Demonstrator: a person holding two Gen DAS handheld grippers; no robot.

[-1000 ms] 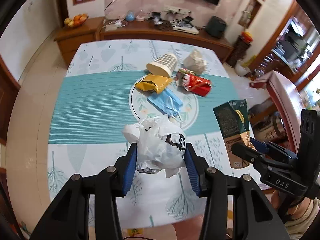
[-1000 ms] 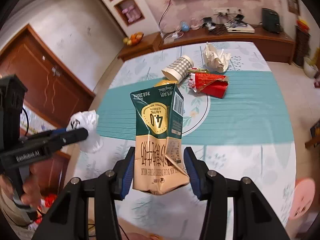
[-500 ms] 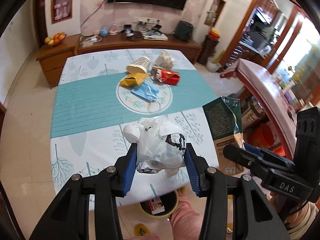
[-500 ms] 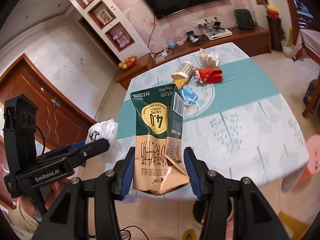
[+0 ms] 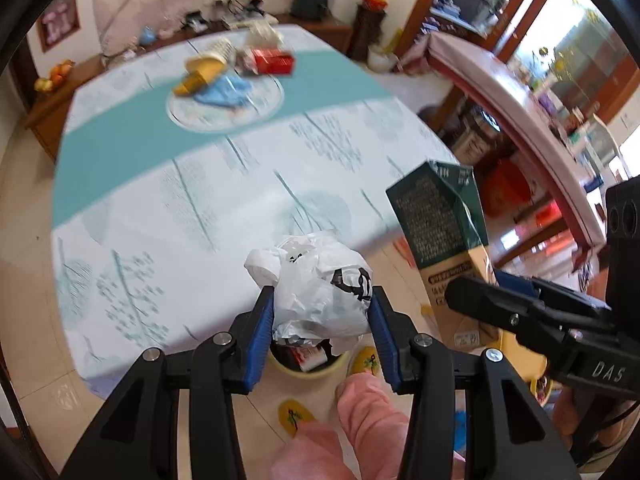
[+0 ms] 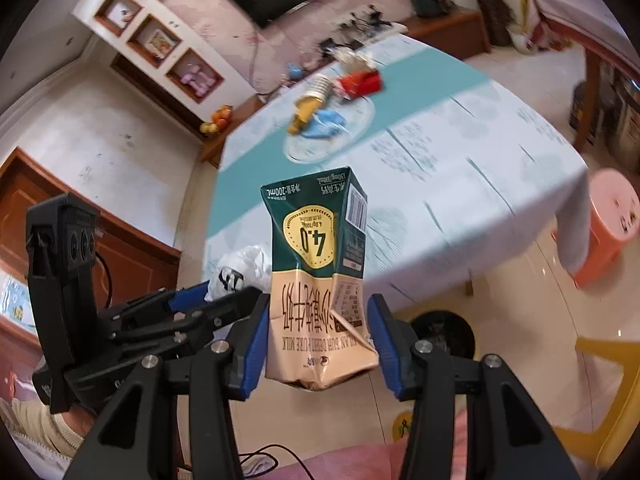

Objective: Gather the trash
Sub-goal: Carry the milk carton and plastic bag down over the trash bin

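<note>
left gripper (image 5: 322, 326) pinches a crumpled white plastic bag (image 5: 320, 288) directly over the yellow-rimmed trash bin (image 5: 308, 364) on the floor by the table (image 5: 160, 220), while the right gripper (image 6: 318, 340) clamps an upside-down green-and-tan milk carton (image 6: 320, 280) just beside it.

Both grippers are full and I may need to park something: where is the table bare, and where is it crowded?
The near half of the tablecloth, from the teal stripe to the near edge, is bare. So is the near right corner. The crowding is on the far round mat: yellow wrapper, blue mask, red packet, checked cup.
</note>
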